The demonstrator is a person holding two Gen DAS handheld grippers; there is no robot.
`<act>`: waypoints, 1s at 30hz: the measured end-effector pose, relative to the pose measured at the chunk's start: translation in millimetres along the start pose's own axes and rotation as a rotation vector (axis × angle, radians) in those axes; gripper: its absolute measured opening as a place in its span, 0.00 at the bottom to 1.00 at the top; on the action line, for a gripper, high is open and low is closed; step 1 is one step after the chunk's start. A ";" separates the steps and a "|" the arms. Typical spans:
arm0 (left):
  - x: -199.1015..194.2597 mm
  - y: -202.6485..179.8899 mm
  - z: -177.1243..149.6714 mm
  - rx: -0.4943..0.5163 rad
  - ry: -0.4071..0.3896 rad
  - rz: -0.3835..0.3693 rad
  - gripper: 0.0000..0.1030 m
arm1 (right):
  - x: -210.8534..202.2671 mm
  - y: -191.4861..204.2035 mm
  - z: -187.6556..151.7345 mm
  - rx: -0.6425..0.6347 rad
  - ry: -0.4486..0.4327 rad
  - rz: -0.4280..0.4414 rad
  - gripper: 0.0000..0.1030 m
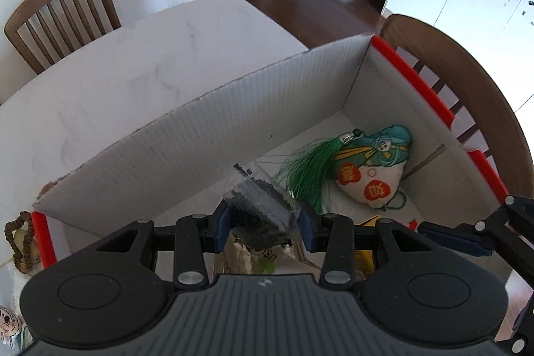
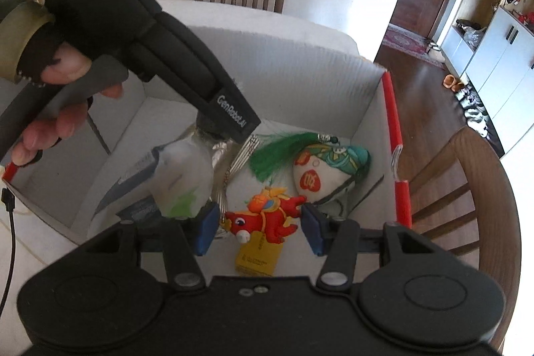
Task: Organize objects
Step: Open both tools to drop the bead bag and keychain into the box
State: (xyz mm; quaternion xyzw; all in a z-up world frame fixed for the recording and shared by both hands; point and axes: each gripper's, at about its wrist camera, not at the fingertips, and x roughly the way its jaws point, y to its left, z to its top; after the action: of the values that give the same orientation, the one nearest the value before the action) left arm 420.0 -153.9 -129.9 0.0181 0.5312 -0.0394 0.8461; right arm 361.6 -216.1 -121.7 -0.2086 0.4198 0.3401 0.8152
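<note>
The left hand-held gripper [image 1: 263, 224], pinching a clear bead packet [image 1: 258, 202], and the right hand-held gripper [image 2: 258, 227], pinching a red dragon charm [image 2: 267, 216], are hanging inside the box [image 1: 200, 135]; releasing both is coming next.

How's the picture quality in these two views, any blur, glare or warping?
Left wrist view: fisheye bends the box rim; the clear bag of black bits looks soft close up. Right wrist view: the hand and other gripper's body are blurred, the wall washed out.

bright daylight, soft shadows, sharp focus, strong fisheye bending, dark vignetted corners
</note>
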 end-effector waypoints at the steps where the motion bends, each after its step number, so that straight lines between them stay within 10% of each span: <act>1: 1.8 0.1 -0.8 0.000 0.006 0.000 0.39 | 1.4 -0.4 -0.5 -0.001 0.007 0.001 0.50; 30: -60.3 21.4 -27.8 -0.027 -0.130 -0.056 0.50 | -36.8 -16.2 10.4 0.164 -0.072 0.029 0.60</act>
State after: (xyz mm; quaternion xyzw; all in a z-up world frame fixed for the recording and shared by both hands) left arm 370.8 -127.8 -87.8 -0.0110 0.4760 -0.0570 0.8775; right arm 363.7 -234.6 -84.7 -0.1228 0.4198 0.3238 0.8390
